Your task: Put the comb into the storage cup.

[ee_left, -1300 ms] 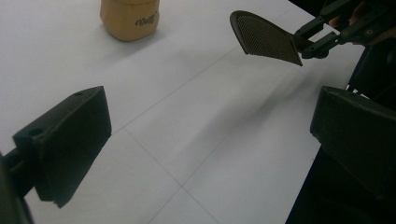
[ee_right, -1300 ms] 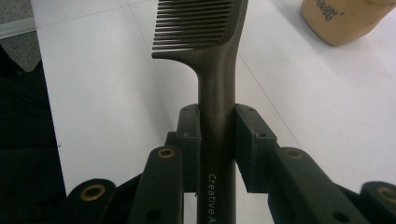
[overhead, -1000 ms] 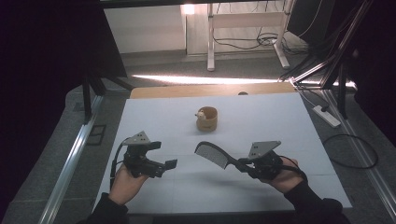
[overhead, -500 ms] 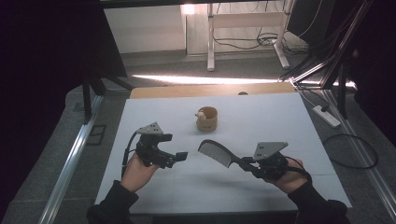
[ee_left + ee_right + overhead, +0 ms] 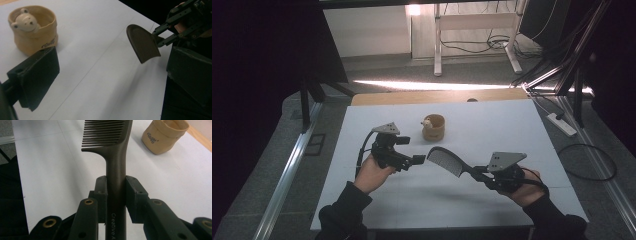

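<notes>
A dark comb (image 5: 447, 161) hangs above the white table (image 5: 522, 130), and my right gripper (image 5: 482, 176) is shut on its handle. In the right gripper view the two pads clamp the comb handle (image 5: 116, 182), with the teeth (image 5: 105, 132) pointing away. My left gripper (image 5: 411, 150) stands open just left of the comb's head, apart from it. From the left gripper view the comb head (image 5: 143, 43) floats between the wide jaws, farther off, with the right gripper (image 5: 185, 22) behind it. A tan cup (image 5: 433, 128) with a small animal figure (image 5: 23, 21) inside stands on the table beyond both grippers.
The table's far edge meets a wooden strip (image 5: 437, 96). A power strip (image 5: 562, 125) and cables lie on the floor to the right. Dark stands (image 5: 312, 90) flank the table on the left. The tan cup (image 5: 165, 136) is upright.
My left gripper has moved right and a little forward, closing in on the comb's head. The right gripper and the comb have hardly shifted.
</notes>
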A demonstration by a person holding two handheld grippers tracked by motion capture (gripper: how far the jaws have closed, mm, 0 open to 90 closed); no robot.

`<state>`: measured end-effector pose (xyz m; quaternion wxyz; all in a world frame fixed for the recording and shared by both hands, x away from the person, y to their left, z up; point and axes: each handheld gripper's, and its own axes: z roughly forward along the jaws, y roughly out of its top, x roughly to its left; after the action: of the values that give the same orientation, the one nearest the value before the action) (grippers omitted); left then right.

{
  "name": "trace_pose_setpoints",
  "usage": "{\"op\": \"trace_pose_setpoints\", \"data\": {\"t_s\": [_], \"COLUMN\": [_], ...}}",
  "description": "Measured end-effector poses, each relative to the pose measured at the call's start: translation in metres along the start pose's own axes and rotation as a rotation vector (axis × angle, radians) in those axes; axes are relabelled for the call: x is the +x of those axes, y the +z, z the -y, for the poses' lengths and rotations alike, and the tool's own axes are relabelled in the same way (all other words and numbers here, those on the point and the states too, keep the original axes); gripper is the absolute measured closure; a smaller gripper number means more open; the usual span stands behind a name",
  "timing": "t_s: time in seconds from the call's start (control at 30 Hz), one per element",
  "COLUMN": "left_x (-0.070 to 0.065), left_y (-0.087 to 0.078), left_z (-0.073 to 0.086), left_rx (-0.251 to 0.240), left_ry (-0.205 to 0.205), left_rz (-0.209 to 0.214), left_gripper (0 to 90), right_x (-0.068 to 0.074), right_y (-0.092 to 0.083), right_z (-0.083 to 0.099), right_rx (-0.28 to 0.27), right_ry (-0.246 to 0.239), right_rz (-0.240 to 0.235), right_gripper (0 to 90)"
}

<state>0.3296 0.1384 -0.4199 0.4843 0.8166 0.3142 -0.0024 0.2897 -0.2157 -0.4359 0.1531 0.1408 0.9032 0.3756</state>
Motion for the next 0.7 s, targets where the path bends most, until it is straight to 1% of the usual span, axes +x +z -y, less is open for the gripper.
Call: {"op": "trace_pose_setpoints", "data": {"t_s": [0.17,0.3,0.4,0.47,0.7], "left_x": [0.0,0.0,-0.001,-0.002,-0.002], "left_y": [0.008,0.013,0.016,0.016,0.02], "left_z": [-0.009,-0.012,-0.013,-0.012,-0.011], "left_rx": [-0.001,-0.006,0.001,0.002,-0.001], "left_ry": [0.004,-0.002,0.004,0.001,-0.041], "left_rz": [0.022,0.049,0.052,0.053,0.083], "left_gripper": [0.0,0.0,0.0,0.0,0.0], "right_x": [0.0,0.002,0.003,0.004,0.007], "right_y": [-0.001,0.0,0.0,0.001,0.002], "right_z": [0.0,-0.001,-0.001,-0.001,-0.003], "right_rx": [-0.011,-0.022,-0.023,-0.026,-0.039], "right_ry": [-0.005,-0.025,-0.032,-0.04,-0.054], "right_rz": [0.003,0.008,0.007,0.012,0.013], "right_gripper": [72.7,72.7,72.7,72.7,72.7]}}
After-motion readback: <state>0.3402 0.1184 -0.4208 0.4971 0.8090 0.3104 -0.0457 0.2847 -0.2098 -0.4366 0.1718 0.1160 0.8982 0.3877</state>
